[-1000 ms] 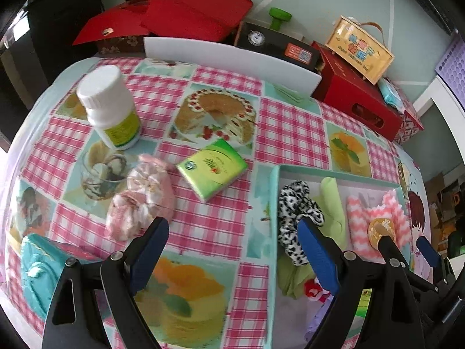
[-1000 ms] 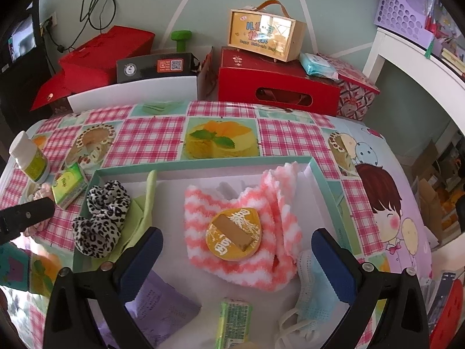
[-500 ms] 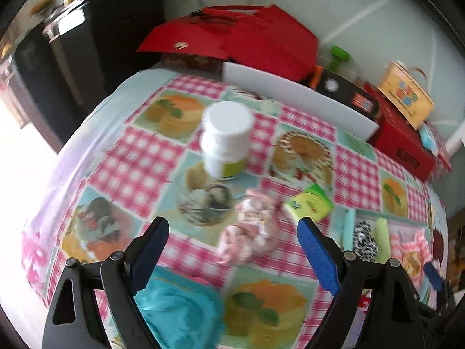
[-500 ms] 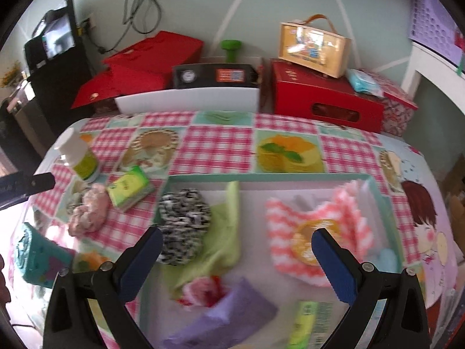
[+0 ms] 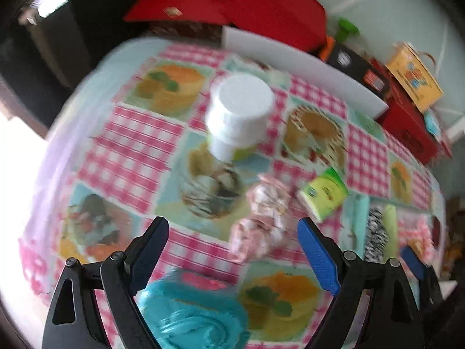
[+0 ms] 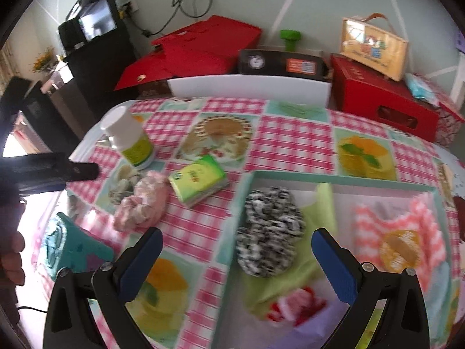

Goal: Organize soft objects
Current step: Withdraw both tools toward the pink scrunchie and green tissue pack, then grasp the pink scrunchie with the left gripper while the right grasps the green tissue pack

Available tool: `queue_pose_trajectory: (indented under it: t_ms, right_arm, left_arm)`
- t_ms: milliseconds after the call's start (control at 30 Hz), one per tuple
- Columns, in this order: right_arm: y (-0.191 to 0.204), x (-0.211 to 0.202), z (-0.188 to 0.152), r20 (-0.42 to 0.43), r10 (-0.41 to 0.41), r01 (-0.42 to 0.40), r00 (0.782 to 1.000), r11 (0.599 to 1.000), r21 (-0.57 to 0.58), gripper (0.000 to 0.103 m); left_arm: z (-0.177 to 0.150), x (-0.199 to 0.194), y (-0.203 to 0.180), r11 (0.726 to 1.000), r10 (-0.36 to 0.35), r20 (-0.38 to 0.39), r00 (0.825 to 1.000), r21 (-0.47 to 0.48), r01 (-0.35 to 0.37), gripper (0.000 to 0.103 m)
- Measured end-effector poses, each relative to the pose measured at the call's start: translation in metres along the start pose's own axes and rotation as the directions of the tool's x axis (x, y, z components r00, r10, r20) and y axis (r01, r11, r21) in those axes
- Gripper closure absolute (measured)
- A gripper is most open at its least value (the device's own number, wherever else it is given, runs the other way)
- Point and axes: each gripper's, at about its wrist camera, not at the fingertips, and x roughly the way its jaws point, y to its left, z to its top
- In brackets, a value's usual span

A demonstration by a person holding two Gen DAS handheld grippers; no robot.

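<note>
My left claw (image 5: 232,247) has swung away from the tray (image 6: 247,180) toward the loose items; it hangs wide open and empty, with the pink scrunchie (image 5: 261,224) now just above centre between its fingers and the teal cloth (image 5: 191,320) at the bottom edge. My right claw (image 6: 237,258), also open and empty, has shifted left, so the leopard scrunchie (image 6: 270,229) in the tray sits mid-frame. I judge the pink scrunchie is next.

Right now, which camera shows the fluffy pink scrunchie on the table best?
The right wrist view: the fluffy pink fabric scrunchie looks fairly sharp there, lying whole on the checked tablecloth between the white bottle and the green packet. The left wrist view shows it too, closer but smeared by motion blur.
</note>
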Motion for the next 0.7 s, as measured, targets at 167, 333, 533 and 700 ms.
queue_pose_trajectory:
  t_ms: [167,333,533,700]
  right_arm:
    - [0.016,0.020,0.025,-0.057,0.038,-0.041,0.998,0.997,-0.064,0.000]
    - [0.030,0.045,0.044,-0.134,0.006,-0.031,0.991,0.983,-0.179,0.000]
    - [0.039,0.080,0.050,-0.218,-0.002,-0.054,0.976,0.967,-0.248,0.005]
    - [0.044,0.099,0.053,-0.255,-0.022,-0.052,0.967,0.958,-0.281,0.010]
  left_arm:
    - [0.010,0.026,0.000,0.998,-0.045,-0.115,0.992,-0.051,0.039,0.013]
    - [0.018,0.041,-0.004,0.998,-0.047,-0.175,0.983,-0.059,0.038,0.013]
    - [0.026,0.060,-0.009,0.999,-0.011,-0.227,0.974,-0.044,0.001,0.013]
    - [0.028,0.074,-0.014,0.999,0.005,-0.255,0.967,-0.034,-0.014,0.014]
